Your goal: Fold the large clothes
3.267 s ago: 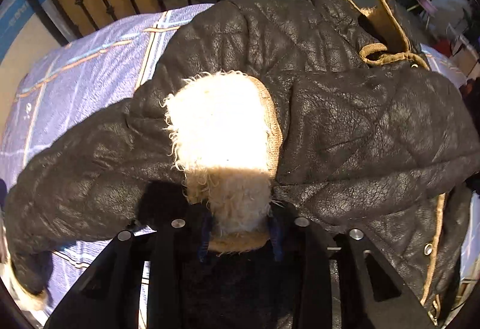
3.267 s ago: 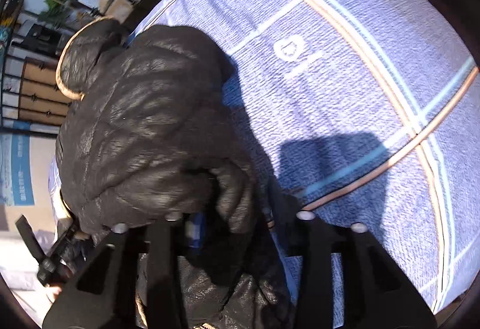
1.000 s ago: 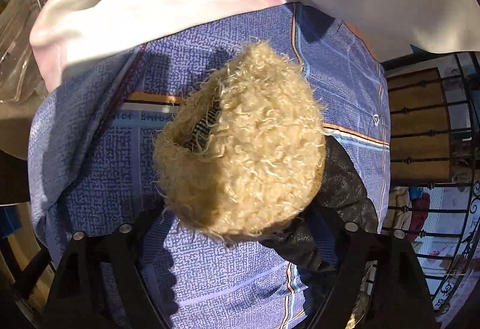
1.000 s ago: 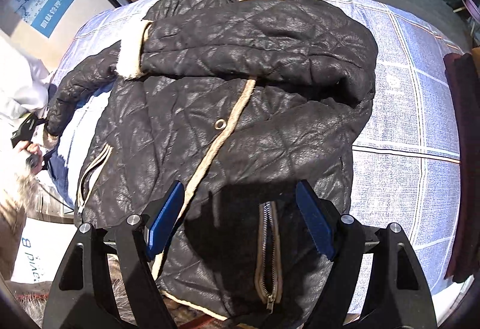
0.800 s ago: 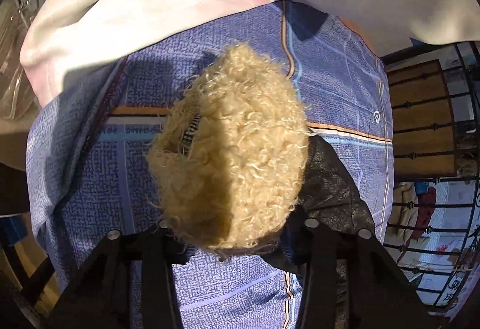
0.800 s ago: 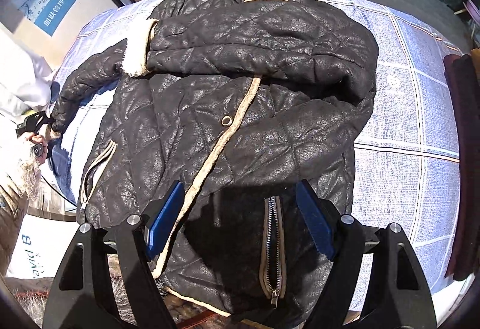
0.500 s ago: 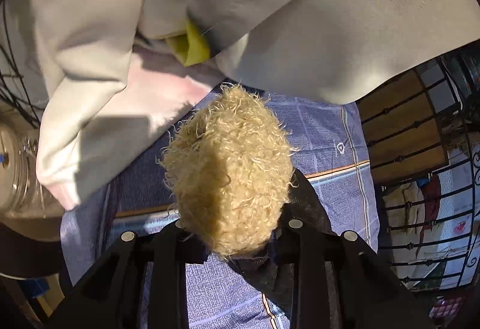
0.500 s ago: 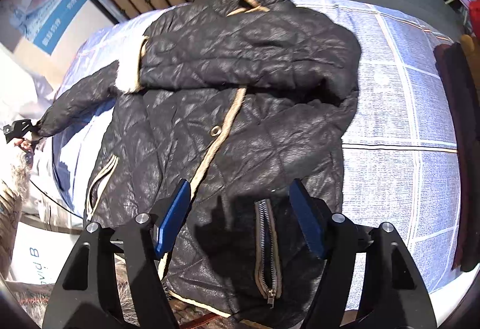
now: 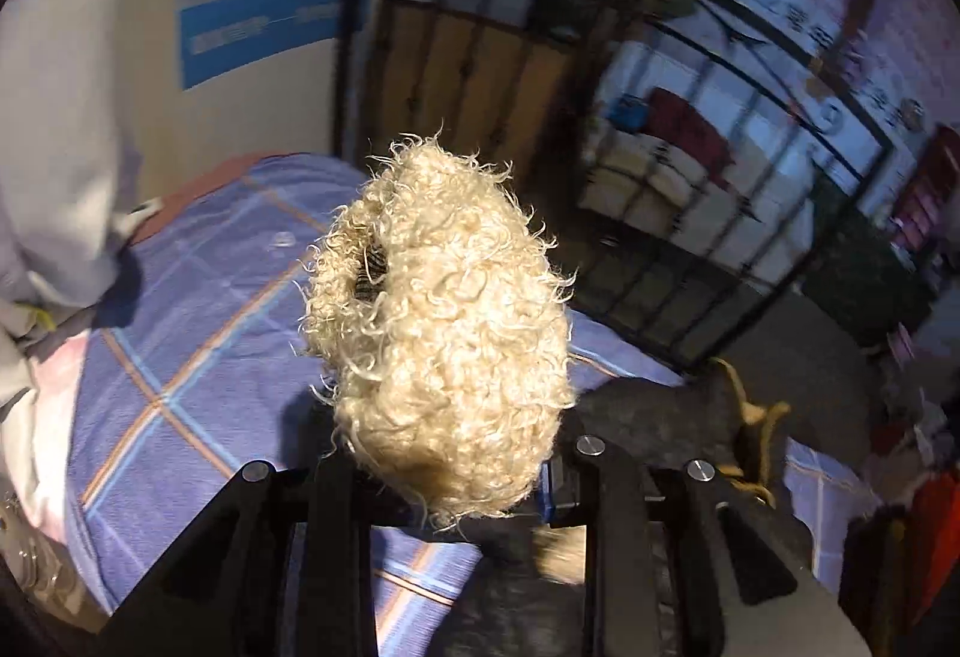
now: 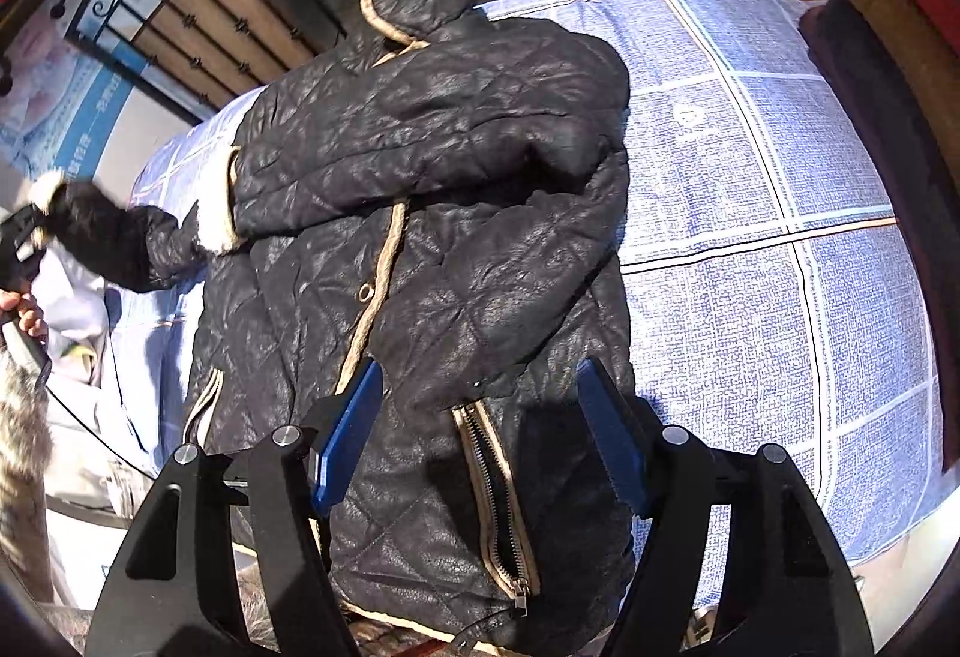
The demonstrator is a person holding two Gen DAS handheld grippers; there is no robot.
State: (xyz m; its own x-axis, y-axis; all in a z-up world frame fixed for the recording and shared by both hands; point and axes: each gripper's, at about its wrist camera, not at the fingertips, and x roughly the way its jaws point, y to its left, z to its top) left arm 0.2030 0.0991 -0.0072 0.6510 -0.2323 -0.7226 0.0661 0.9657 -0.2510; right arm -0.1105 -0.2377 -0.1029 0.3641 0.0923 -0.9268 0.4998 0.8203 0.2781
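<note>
The left gripper [image 9: 456, 477] is pinching the jacket's [image 10: 432, 249] fluffy cuff [image 9: 444, 333]; the right gripper [image 10: 480, 435] is hanging wide open over the hem, holding nothing.

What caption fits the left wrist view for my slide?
Left tongs clamp the jacket's fleecy cuff above the blue plaid bedspread.

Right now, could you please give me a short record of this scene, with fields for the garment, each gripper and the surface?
garment: black quilted jacket with tan trim, lying front up
folded so far: one sleeve laid across the chest
left gripper: shut on the fleece cuff of the other sleeve, held clear of the bed
right gripper: open, empty, above the hem by the zipper
surface: blue checked bedsheet
</note>
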